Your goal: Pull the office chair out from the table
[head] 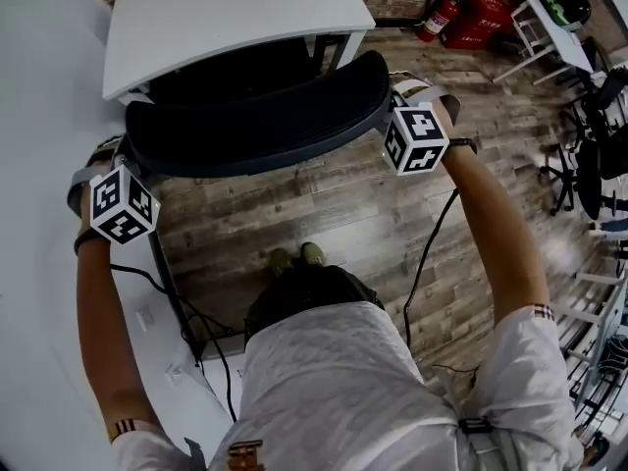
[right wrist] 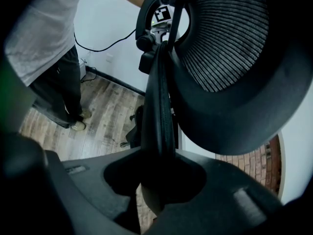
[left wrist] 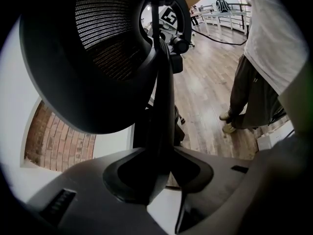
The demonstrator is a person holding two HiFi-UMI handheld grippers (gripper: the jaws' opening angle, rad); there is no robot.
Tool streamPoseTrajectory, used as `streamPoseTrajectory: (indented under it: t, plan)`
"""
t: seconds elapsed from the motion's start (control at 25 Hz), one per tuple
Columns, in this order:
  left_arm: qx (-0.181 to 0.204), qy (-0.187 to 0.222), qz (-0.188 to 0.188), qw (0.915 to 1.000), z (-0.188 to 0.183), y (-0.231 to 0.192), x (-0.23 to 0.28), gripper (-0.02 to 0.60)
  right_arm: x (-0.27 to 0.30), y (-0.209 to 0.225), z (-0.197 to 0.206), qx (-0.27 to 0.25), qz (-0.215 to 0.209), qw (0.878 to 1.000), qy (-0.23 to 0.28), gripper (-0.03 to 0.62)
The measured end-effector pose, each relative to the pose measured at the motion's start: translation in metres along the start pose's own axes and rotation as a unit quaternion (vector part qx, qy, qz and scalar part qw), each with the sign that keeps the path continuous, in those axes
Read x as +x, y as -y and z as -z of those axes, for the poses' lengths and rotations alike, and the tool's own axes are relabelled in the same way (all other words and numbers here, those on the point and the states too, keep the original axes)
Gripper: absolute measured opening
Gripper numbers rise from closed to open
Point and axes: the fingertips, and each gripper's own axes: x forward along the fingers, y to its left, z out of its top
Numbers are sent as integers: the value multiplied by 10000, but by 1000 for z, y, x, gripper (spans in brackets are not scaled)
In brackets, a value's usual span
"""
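Note:
The black office chair shows its curved mesh backrest [head: 265, 116] just in front of the white table [head: 235, 13], with the seat part tucked below the tabletop. My left gripper [head: 130, 155] holds the backrest's left end and my right gripper [head: 392, 114] its right end. In the left gripper view the jaws [left wrist: 157, 168] are closed on the backrest's thin black rim [left wrist: 161, 106]. The right gripper view shows the same: jaws [right wrist: 159, 180] clamped on the rim [right wrist: 159, 102], with the mesh [right wrist: 230, 38] beside it.
A white wall runs along the left, with a black cable [head: 182, 312] trailing on the floor by it. The person's feet [head: 297, 256] stand on wood flooring behind the chair. Red fire extinguishers [head: 442, 16], a white stand [head: 535, 27] and dark chairs [head: 589, 155] sit at the right.

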Motion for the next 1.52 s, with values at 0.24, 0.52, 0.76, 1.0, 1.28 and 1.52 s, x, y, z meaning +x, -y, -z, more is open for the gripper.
streamPoseTrajectory:
  t: [0.24,0.52,0.76,1.0,1.28,1.52]
  plan:
    - [-77,-219,169,9996,-2,21,-9,134,-7,-12,-1,-67,-10,10000,-1,89]
    - [-250,-402,247,9986,-12,55,-31,135,-30,-39,-6,-192,-17,9998,93,86]
    - [-359,-452,169,9982,-30,94,-54,137,-58,-72,-8,-291,-39,9993,210,85]
    - [-425,-514,196,9976,-34,131,-75,138,-79,-104,-15,-355,-4,9991,229,84]
    - [-428,-483,189,9977,-35,160,-91,138,-96,-133,-26,-305,13,9994,164,86]
    - [-404,-434,200,9980,-42,194,-112,138,-119,-164,-35,-280,-38,9995,149,86]
